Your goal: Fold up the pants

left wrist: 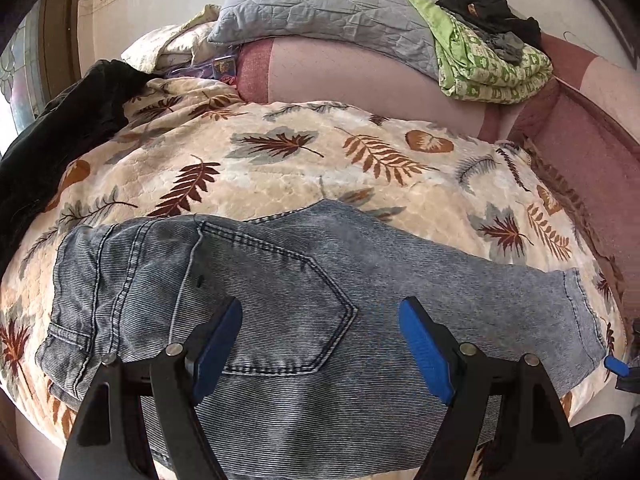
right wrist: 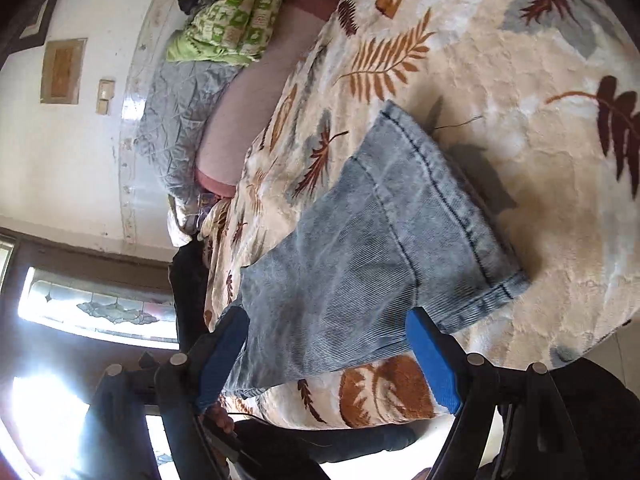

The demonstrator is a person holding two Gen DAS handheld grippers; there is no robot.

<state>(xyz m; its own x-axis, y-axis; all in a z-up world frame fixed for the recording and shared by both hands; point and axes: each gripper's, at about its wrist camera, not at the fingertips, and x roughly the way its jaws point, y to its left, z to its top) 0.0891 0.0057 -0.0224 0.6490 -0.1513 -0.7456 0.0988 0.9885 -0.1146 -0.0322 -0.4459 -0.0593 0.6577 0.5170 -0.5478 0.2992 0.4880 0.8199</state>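
Grippers, two, hand-held: left gripper [left wrist: 320, 344] with jaws apart above the seat of the pants, holding nothing; right gripper [right wrist: 328, 356] likewise spread, straddling the leg end, nothing clamped.

Blanket [left wrist: 280, 168], plush, leaf print: bears the pants across its near edge.

Pants [left wrist: 304, 300], pale washed denim, laid flat; waist to the left, hem [right wrist: 452, 184] to the right. Judged moderately heavy, limp yet thick, not slippery, not fragile.

Back pocket [left wrist: 288, 304]: doubled cloth, bulky to pinch. Best holds judged to be waistband edge and stitched hem.
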